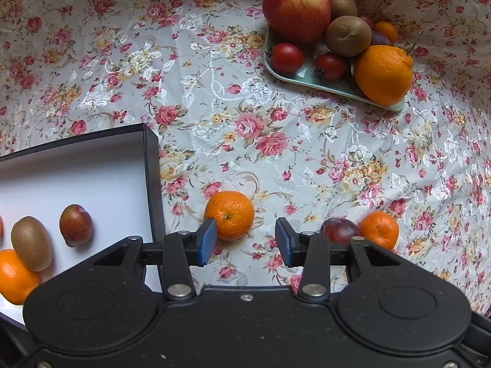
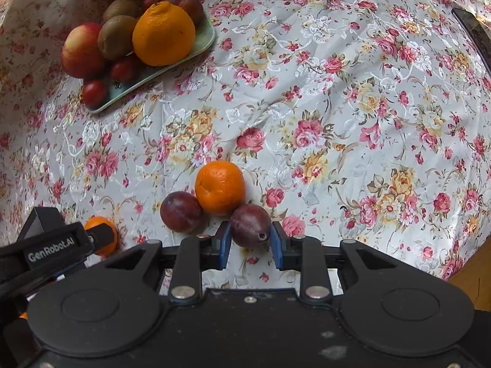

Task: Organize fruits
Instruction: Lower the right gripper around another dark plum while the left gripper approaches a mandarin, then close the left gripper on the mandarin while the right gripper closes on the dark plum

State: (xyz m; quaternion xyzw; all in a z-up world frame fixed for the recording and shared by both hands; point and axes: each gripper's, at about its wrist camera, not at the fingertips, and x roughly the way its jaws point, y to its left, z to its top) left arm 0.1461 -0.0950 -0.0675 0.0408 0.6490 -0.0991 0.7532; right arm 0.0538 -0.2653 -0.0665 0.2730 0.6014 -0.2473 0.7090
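Bracketing right gripper [image 2: 250,247] pads: plum [image 2: 250,225], stem-end toward camera.

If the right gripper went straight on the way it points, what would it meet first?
Most likely the plum that already sits between the open right gripper fingers; just beyond it lies a mandarin. Whether the fingers touch the plum yet is unclear.

Rose-patterned tablecloth [image 1: 245,128], pale green tray [image 1: 310,75], orange mandarin [image 1: 229,214], dark purple plum [image 2: 251,225], black box [image 1: 152,165]
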